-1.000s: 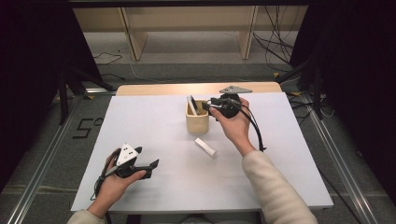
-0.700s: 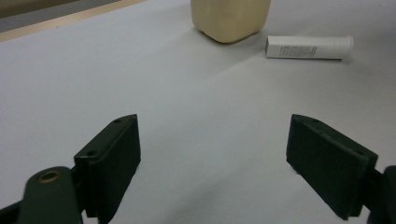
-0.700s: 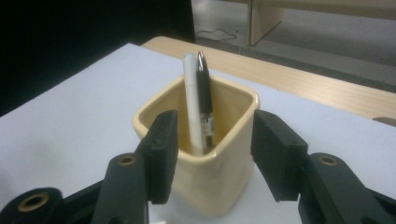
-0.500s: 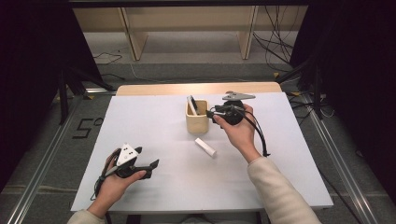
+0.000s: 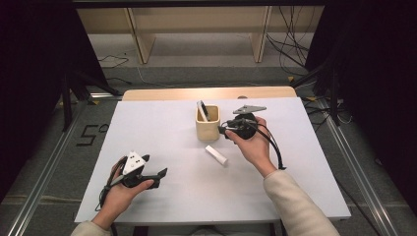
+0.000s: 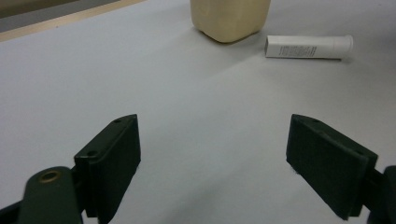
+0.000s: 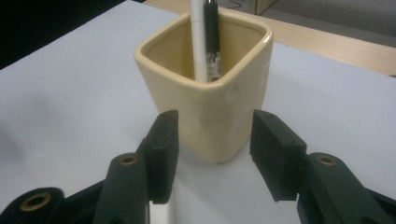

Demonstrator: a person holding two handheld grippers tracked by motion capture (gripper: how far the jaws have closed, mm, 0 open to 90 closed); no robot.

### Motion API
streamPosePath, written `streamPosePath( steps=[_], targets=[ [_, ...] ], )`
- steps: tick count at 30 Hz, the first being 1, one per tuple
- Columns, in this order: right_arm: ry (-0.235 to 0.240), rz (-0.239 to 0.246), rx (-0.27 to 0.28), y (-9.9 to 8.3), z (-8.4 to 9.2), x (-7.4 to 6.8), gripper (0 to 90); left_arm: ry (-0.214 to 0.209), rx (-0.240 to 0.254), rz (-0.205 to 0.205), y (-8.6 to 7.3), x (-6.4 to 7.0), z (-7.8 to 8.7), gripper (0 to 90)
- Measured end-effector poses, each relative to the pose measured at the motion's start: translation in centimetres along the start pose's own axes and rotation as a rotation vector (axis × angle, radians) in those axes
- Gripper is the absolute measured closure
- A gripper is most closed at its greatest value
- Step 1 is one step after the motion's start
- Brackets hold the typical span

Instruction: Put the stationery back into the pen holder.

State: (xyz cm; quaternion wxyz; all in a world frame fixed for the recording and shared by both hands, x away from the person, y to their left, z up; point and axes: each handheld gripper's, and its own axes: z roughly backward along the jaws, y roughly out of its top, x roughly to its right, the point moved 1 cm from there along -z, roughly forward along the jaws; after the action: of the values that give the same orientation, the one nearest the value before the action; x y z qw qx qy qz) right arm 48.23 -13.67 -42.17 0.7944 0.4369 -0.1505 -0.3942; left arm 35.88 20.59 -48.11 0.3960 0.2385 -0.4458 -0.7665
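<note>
Cup, holding two pens, stands mid-table with a tube just beside it. The right gripper has sunk to its base, jaws part-open, empty, likely about to grasp. Left gripper idles open.

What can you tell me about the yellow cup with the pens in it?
The cup is pale yellow and looks like glazed ceramic, with a squarish shape, rounded corners and an open top. It stands upright near the far middle of the white table. Inside, a white pen and a black pen lean against its far wall. The right gripper sits close by, its open jaws either side of one corner, not pressing it. A white tube lies nearby, apart from it.
</note>
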Motion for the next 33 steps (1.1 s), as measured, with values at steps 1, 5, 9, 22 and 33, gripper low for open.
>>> streamPosePath(
  steps=[1,5,9,22,33],
  targets=[
    [0.001,0.000,-0.010,-0.1,0.0,0.0,53.2,0.001,-0.001,0.001,0.0,0.0,0.0,17.4],
    [0.006,0.012,-0.031,-0.8,0.0,-0.2,53.7,0.001,-0.001,0.002,0.0,0.0,0.0,17.4],
    [0.010,0.019,-0.042,-1.4,0.2,-0.5,53.8,0.001,-0.001,0.002,0.0,0.0,0.0,17.4],
    [0.031,0.017,-0.053,-5.2,0.7,-1.5,54.2,0.001,-0.001,0.001,0.0,0.0,0.0,17.6],
    [0.042,-0.006,-0.032,-7.7,0.8,-2.0,54.3,0.003,-0.002,0.001,0.0,0.0,0.0,17.6]
  ],
)
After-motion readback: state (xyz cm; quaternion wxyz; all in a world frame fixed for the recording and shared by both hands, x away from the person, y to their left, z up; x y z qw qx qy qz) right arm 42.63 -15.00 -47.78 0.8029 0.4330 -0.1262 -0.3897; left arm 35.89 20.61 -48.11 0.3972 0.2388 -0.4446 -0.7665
